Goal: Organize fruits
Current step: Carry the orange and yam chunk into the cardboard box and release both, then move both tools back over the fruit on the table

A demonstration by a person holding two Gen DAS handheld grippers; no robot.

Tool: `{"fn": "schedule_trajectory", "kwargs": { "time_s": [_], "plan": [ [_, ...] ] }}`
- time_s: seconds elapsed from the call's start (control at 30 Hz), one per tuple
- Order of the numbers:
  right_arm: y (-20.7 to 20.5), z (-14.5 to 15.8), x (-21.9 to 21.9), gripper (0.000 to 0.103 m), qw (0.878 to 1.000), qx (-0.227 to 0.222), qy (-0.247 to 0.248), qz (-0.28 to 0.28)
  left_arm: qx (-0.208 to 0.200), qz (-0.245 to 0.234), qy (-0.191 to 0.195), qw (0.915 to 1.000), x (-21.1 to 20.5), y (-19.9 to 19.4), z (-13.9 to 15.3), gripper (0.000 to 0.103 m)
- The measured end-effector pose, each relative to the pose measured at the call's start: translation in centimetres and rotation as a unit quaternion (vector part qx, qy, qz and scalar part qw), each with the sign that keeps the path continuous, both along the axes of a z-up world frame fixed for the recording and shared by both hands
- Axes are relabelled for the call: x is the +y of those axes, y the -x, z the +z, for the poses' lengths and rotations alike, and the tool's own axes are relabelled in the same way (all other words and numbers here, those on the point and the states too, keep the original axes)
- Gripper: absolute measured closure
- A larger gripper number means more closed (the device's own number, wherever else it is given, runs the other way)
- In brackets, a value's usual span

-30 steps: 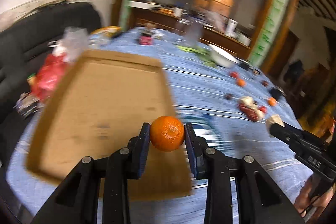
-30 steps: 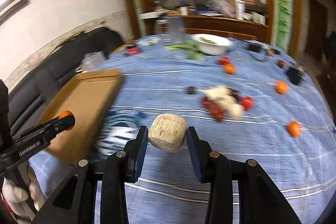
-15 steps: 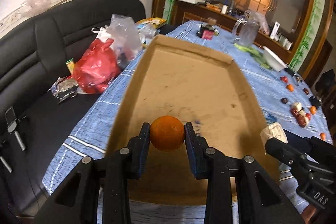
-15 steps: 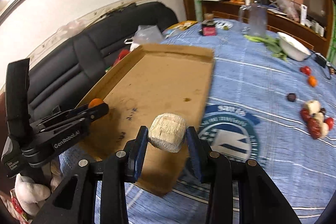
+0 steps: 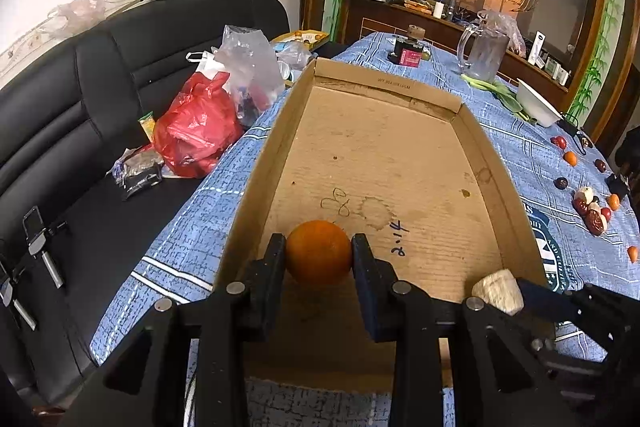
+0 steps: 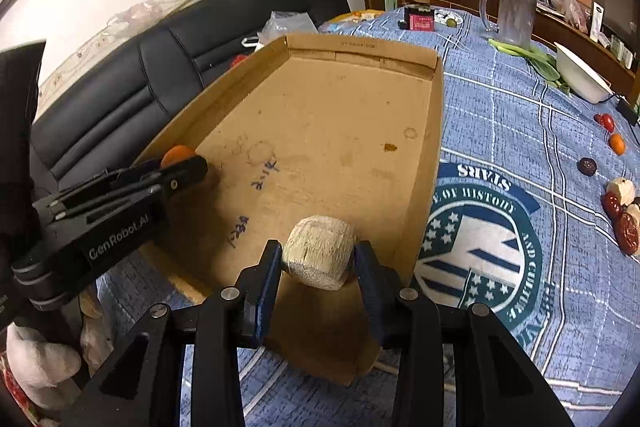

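Left wrist: hand-held gripper [image 5: 319,258] clamps orange [image 5: 319,251] over cardboard tray [image 5: 496,187].

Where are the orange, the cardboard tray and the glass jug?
orange [image 5: 319,252], left wrist view, front skin.
cardboard tray [image 5: 394,95], left wrist view, far wall.
glass jug [image 6: 515,11], right wrist view, its body.

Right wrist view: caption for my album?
Right gripper holds a pale peeled fruit over a cardboard tray.
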State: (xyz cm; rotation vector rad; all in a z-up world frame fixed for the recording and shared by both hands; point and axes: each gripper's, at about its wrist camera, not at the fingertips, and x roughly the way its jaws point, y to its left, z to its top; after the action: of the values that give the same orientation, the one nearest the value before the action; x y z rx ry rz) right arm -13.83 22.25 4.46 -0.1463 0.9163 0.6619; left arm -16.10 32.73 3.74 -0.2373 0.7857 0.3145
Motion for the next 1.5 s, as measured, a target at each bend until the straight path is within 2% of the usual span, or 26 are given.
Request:
{"fn": "schedule_trajectory", "kwargs": {
  "time_s": [0.27,0.4,0.5,0.53,0.57,0.63,0.77,0.9,1.07,1.2,1.4,1.5],
  "plan": [
    [1.4,0.2,-1.5,0.062,1.0,0.019,0.008,-0.013,0.02,-0.029,-0.026,0.999,-2.0,1.0,-0.5,0.071],
    [2.5,0.2,-2.4,0.062,0.999,0.025,0.002,-0.022,0.017,-0.035,-0.019,0.9991,-2.4,1.3,-0.2,0.07],
    [2.6,0.3,-2.6,0.056,1.0,0.012,-0.006,-0.021,0.009,-0.04,0.001,0.9992,-2.3,1.6,0.2,0.055],
    [2.7,0.6,-2.8,0.051,1.0,0.004,-0.013,-0.021,0.004,-0.037,0.008,0.9993,-2.2,1.9,0.5,0.046],
    [2.8,1.0,-3.1,0.044,1.0,-0.005,-0.02,-0.023,-0.002,-0.037,0.015,0.9992,-2.0,2.2,0.8,0.043],
    [3.2,1.9,-3.6,0.039,0.999,-0.02,-0.037,-0.026,-0.013,-0.029,0.021,0.9993,-1.7,2.9,1.6,0.04],
    [4.0,4.0,-5.4,0.038,0.996,-0.055,-0.059,-0.036,-0.024,-0.02,0.012,0.9994,-2.0,3.9,3.2,0.04],
    [4.2,5.1,-8.6,0.038,0.993,-0.067,-0.072,-0.063,-0.049,-0.044,-0.027,0.9975,-5.0,5.0,5.7,0.039],
    [4.7,6.3,-14.6,0.039,0.986,-0.08,-0.085,-0.117,-0.085,-0.087,-0.083,0.9891,-10.7,6.3,9.1,0.031],
    [6.0,8.4,-20.0,0.039,0.976,-0.105,-0.092,-0.166,-0.116,-0.119,-0.134,0.9769,-15.8,7.6,11.7,0.026],
    [8.6,12.5,-28.5,0.032,0.953,-0.153,-0.094,-0.243,-0.132,-0.166,-0.16,0.9641,-21.6,8.6,13.3,0.024],
    [9.6,14.5,-32.3,0.03,0.942,-0.174,-0.079,-0.275,-0.131,-0.189,-0.164,0.9593,-23.8,8.5,13.4,0.024]
  ]
}}
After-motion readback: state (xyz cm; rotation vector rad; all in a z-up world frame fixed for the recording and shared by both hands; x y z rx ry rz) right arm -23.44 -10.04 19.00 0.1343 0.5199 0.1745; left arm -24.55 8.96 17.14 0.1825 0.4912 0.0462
